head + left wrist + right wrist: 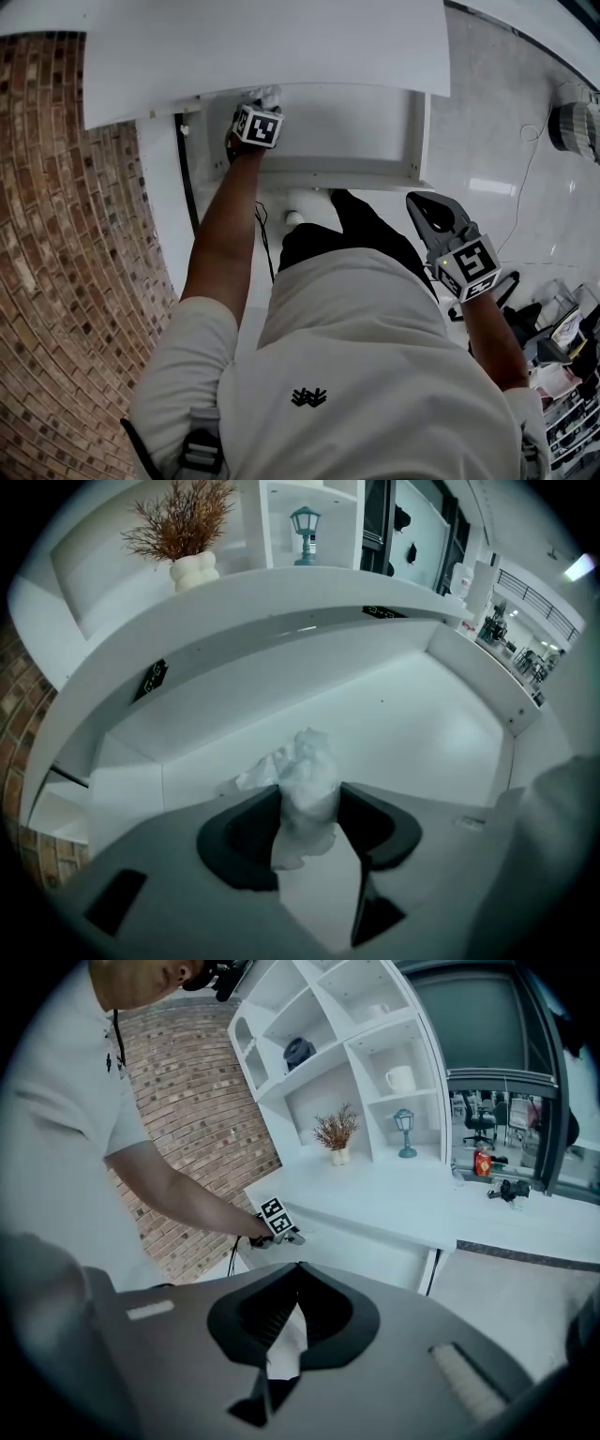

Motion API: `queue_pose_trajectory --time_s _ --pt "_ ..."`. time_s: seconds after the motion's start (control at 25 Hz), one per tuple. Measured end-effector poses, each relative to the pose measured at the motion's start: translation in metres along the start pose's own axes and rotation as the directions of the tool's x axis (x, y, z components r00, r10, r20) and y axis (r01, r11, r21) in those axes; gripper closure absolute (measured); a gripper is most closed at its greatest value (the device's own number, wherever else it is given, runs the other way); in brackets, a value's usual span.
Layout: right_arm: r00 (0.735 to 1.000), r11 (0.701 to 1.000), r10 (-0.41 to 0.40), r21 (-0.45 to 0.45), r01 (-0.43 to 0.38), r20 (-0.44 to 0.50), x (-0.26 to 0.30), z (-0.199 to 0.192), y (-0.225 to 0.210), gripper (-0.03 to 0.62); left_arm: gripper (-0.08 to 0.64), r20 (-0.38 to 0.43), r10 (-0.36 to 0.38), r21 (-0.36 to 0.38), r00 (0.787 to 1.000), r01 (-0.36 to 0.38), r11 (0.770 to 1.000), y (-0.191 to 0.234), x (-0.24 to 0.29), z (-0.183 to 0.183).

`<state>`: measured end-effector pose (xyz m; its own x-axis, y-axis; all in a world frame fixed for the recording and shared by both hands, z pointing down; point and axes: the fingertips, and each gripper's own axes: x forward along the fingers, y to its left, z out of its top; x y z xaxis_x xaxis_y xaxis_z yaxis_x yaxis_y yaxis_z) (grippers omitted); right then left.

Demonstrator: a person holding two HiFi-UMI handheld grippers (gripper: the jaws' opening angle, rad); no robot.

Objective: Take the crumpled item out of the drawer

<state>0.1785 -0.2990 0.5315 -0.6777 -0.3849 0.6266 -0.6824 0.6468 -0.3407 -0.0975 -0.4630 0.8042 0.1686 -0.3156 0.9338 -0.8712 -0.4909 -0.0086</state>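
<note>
The white drawer (337, 174) is pulled open under the white counter (262, 47). At its back left corner my left gripper (265, 103) reaches in. The left gripper view shows a crumpled white paper wad (305, 771) standing upright between the two dark jaws of the left gripper (309, 803), which press on both its sides just above the drawer floor (412, 724). My right gripper (424, 208) hangs outside the drawer, to the right of its front, with its jaws together and nothing in them. The right gripper (298, 1269) looks toward the left gripper (279, 1226) at the drawer.
A brick wall (75, 234) runs along the left. A vase of dried twigs (192, 564) and a small lantern (305, 522) stand on the counter above the drawer. A cable (264, 239) trails below the drawer, and cluttered gear (562, 356) lies on the floor at right.
</note>
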Motion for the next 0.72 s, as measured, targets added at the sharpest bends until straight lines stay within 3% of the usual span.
queue_pose_trajectory --time_s 0.16,0.72 --pt "1.0 1.0 0.006 -0.002 -0.006 0.003 0.003 0.002 0.002 0.578 0.406 0.003 0.016 0.017 1.0 -0.016 1.0 0.0 0.0 0.0" --pt "1.0 0.999 0.025 -0.044 -0.024 0.018 0.009 0.008 0.023 0.578 0.419 0.053 -0.006 0.005 0.999 0.006 1.0 -0.004 -0.036 0.001"
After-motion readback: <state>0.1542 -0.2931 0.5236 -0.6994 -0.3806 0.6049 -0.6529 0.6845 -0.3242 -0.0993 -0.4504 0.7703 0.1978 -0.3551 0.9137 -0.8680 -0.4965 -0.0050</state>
